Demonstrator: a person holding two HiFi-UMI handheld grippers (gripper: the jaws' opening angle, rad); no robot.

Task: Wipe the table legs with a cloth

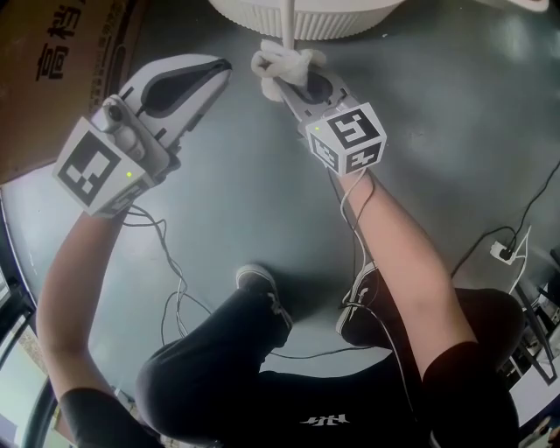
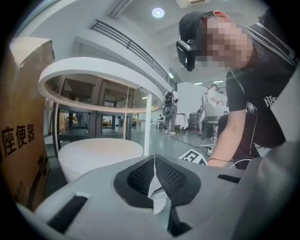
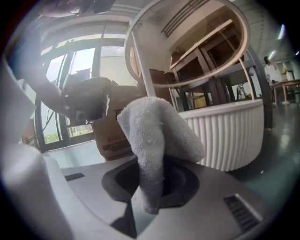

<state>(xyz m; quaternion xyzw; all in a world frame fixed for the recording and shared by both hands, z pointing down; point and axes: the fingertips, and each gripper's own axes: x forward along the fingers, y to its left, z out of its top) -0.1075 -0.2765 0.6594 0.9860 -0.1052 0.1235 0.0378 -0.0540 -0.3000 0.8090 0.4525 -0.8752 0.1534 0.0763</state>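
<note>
My right tool (image 1: 284, 80) is clamped on the cloth (image 1: 276, 61) at the leg (image 1: 287, 22). My left tool (image 1: 219, 68) has its jaws together, empty. I'd press firmly and stroke the leg's whole length.

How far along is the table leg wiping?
Done: the cloth is clamped in the right tongs. In hand: it sits by the thin white table leg, contact unclear. To do: wiping the legs; nothing shows any wiped. The left tongs are shut and empty.
</note>
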